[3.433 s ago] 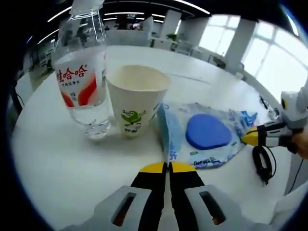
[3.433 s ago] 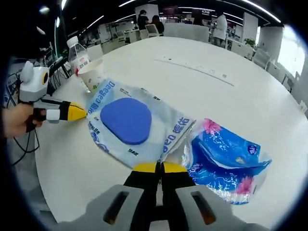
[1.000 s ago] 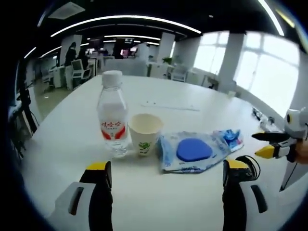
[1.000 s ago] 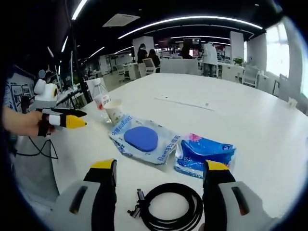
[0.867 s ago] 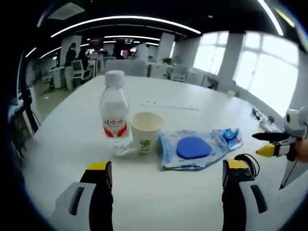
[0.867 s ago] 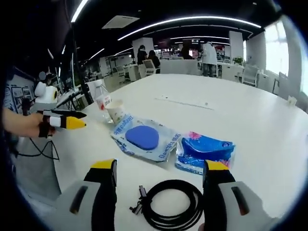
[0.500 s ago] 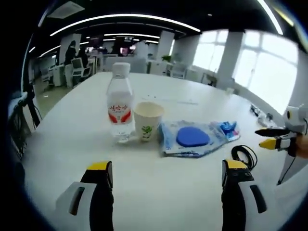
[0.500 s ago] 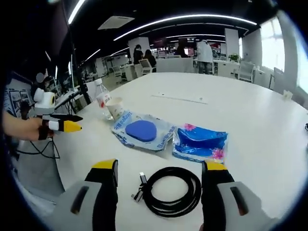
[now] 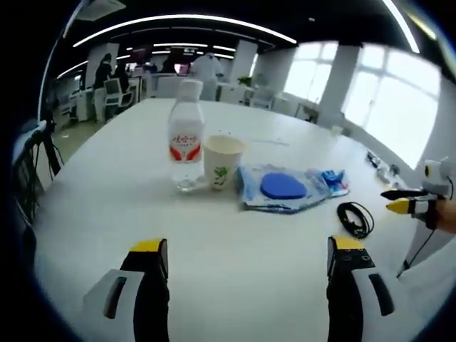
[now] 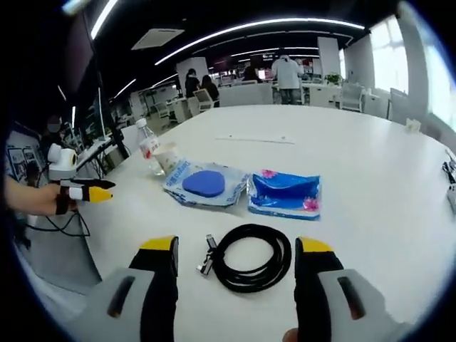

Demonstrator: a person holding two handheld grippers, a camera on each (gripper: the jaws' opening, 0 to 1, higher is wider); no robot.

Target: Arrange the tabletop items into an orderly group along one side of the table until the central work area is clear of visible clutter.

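You're in an open-plan office, long ceiling light strips (image 10: pixel 235 32) across the top of the frame, rows of desks (image 10: pixel 249 92) and chairs (image 9: pixel 114 89) behind your white table (image 10: pixel 370 164), people (image 10: pixel 288 71) standing at the upper centre, big windows (image 9: pixel 385 107) at the right.

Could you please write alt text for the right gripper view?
The right gripper, jaws open, hovers over a white table above a coiled black cable. Beyond lie a blue tissue pack, a wipes pack, a paper cup and a water bottle.
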